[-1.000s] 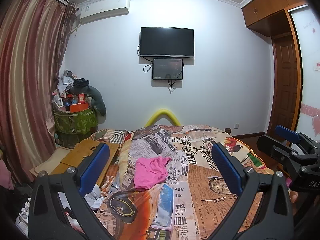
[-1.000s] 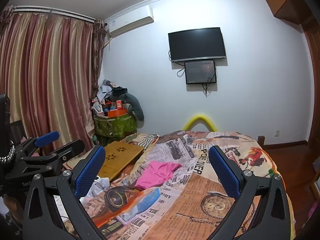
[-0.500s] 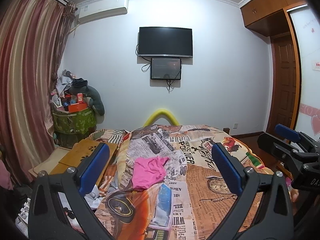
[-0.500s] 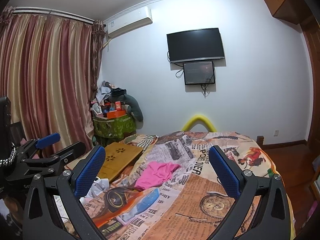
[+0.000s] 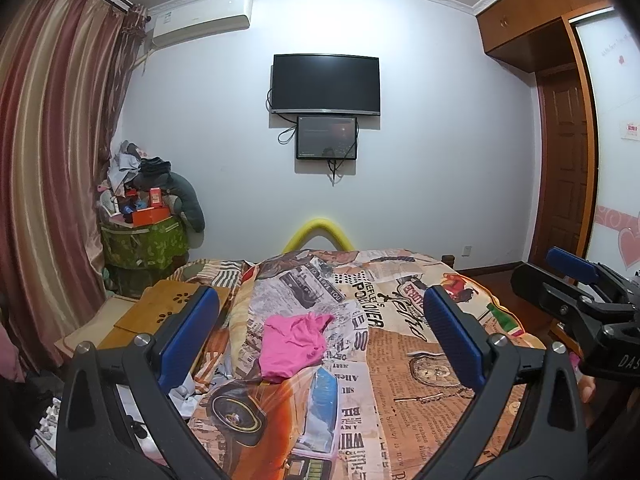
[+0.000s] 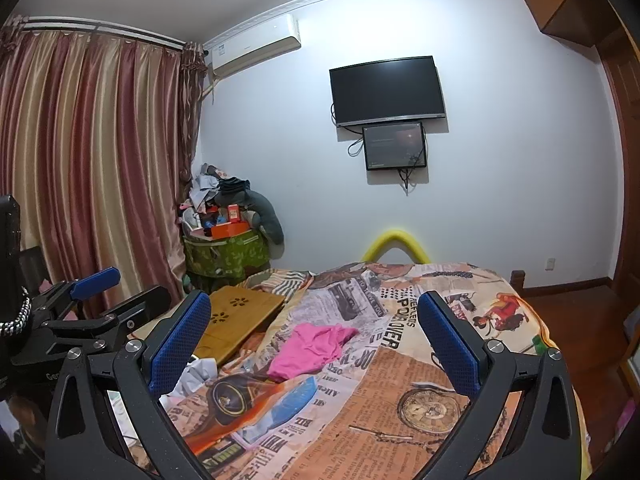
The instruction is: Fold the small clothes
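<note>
Bed [image 5: 420, 380] spreads below you with the pink garment [image 5: 294, 344] rumpled mid-quilt, and your left gripper [image 5: 320, 338] and right gripper [image 6: 314, 344] hover wide open, empty, framing it for reach.

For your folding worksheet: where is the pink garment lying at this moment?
The pink garment lies crumpled on the newspaper-print bedspread, left of centre in both wrist views, right of the wooden lap desk, ahead of both open grippers.
</note>
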A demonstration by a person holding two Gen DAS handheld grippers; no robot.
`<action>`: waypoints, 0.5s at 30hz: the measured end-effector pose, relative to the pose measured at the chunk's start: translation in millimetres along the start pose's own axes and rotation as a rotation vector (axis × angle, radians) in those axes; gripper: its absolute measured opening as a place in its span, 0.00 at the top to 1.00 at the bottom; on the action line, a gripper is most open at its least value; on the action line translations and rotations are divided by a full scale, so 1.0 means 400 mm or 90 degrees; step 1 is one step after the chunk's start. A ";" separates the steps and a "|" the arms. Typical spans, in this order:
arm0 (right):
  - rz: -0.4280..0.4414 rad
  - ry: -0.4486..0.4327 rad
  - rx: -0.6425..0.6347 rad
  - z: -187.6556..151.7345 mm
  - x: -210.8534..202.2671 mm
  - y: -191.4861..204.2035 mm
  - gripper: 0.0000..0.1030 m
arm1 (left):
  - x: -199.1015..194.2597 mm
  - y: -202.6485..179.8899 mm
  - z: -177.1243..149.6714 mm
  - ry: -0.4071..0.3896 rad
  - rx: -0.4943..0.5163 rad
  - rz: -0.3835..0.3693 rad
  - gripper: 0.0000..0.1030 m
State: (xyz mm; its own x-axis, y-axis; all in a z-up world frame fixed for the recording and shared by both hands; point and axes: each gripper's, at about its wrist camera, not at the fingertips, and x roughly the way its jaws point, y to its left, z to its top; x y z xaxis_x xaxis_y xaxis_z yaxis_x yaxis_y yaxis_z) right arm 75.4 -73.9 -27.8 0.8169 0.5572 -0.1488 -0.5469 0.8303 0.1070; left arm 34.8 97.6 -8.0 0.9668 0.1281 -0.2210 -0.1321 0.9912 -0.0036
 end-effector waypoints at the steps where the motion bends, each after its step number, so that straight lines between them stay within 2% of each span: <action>1: -0.001 -0.001 -0.001 0.001 -0.001 0.000 0.00 | -0.001 0.000 0.000 0.001 -0.001 -0.002 0.00; 15: -0.003 -0.004 0.000 0.002 -0.007 0.002 0.00 | 0.011 -0.004 -0.001 0.012 -0.006 -0.014 0.00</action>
State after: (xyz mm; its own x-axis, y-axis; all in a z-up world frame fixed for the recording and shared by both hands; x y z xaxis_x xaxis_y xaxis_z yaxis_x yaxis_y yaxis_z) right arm 72.8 -74.7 -26.5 0.8209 0.5530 -0.1425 -0.5429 0.8332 0.1056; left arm 39.2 96.5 -9.5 0.9652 0.1056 -0.2391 -0.1130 0.9934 -0.0175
